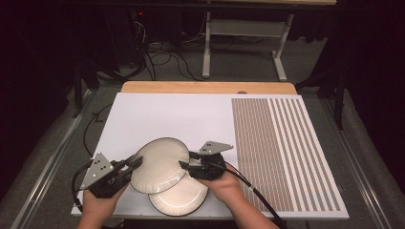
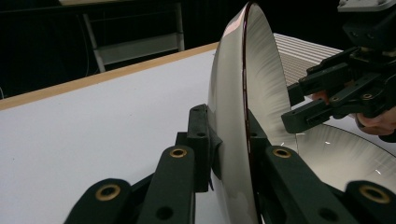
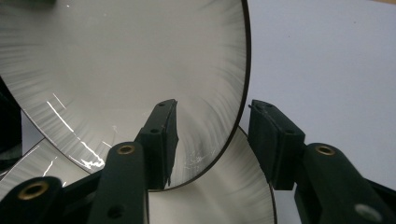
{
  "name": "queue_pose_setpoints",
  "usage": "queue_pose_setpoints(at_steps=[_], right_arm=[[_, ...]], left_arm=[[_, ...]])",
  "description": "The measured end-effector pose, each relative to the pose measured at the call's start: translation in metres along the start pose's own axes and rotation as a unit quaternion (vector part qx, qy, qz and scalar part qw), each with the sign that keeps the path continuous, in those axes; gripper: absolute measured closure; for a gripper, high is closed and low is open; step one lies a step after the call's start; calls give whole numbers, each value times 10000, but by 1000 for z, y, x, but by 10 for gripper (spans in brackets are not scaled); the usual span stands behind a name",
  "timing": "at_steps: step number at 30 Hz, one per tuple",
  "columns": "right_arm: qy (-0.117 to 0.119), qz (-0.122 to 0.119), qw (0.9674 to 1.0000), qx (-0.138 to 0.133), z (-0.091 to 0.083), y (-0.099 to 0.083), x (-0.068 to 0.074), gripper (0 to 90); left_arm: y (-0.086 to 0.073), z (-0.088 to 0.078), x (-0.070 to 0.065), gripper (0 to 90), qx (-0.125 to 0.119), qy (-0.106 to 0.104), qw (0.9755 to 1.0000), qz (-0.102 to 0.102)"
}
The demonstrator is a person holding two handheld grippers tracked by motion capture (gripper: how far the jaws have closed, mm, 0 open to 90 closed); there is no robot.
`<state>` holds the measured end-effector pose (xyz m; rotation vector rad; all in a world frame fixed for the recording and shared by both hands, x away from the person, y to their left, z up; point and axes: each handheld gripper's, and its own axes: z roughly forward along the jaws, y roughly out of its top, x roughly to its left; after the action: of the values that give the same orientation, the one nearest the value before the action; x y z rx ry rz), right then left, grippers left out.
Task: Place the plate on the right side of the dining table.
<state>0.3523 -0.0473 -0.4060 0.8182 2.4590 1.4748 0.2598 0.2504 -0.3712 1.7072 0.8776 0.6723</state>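
Near the worktop's front edge, the left gripper (image 2: 231,154) pinches the tilted upper plate (image 1: 160,164) clear of the lower plate (image 1: 184,198) so the right gripper (image 3: 212,140), spread astride its rim, can take hold.

The high view looks forward and down over the table (image 1: 157,114). Each gripper view looks close along its jaws; all share the raised plate (image 1: 160,164).

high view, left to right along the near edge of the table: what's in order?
left gripper → raised plate clamped in it → right gripper, jaws straddling that plate's rim → striped panel. The flat plate lies under the raised one, so it is left out.
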Motion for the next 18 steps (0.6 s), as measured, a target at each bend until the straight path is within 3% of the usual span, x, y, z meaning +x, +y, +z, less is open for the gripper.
queue_pose_setpoints(at_steps=[8,12,16,18], right_arm=[[93,100,9998,134,6,-1,0,682],[64,181,9997,176,7,-1,-2,763],[143,412,9989,179,6,-1,-4,789],[244,644,9975,185,4,0,-6,815]], left_arm=[[0,0,0,795,2,-7,10000,-26],[0,1,1,796,15,-22,9999,-140],[1,1,0,797,37,-12,9998,-177],[2,1,-2,798,24,13,9998,-212]])
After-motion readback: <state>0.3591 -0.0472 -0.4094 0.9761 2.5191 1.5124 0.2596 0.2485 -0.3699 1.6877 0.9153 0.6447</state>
